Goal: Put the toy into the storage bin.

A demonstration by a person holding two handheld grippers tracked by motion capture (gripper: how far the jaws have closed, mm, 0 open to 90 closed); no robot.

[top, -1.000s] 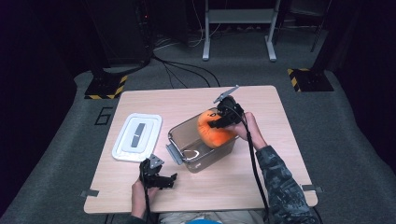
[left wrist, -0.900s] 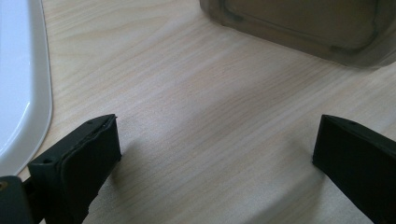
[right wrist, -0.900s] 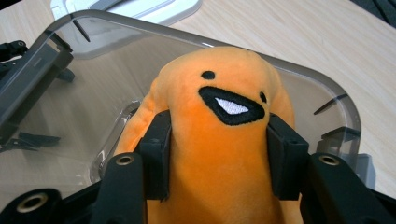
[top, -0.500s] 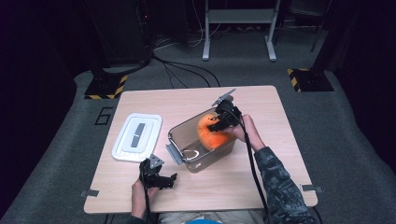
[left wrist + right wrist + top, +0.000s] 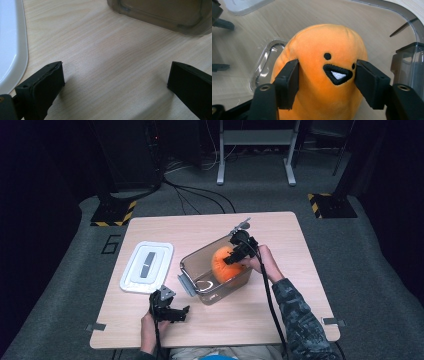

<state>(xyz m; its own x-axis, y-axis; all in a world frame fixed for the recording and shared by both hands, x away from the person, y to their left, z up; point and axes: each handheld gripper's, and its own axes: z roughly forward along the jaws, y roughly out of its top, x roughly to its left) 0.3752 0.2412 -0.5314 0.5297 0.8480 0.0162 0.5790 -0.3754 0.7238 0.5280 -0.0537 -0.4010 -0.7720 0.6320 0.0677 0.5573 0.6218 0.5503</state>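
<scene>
Right gripper [image 5: 325, 82] is over the clear bin [image 5: 196, 261], jaws either side of the orange plush [image 5: 324, 72] at face level. Jaws have just been opening with the plush between them. In the right gripper view both pads sit right at the plush's sides; I can't tell whether they're touching it or just clear, and I see no dent in the fabric. Plush is upright inside the bin, at its far right end as seen from the high view, face toward the right gripper's camera. The bin's floor shows beyond it.

Left gripper [image 5: 172, 312] is low on the table [image 5: 280, 227], jaws wide apart, nothing but bare wood between them. White lid [image 5: 146, 266] lies flat just outside its left jaw, ahead and to the left. The bin's near corner is ahead of it and to the right, apart from the jaws. The two grippers are well apart, bin between them.
</scene>
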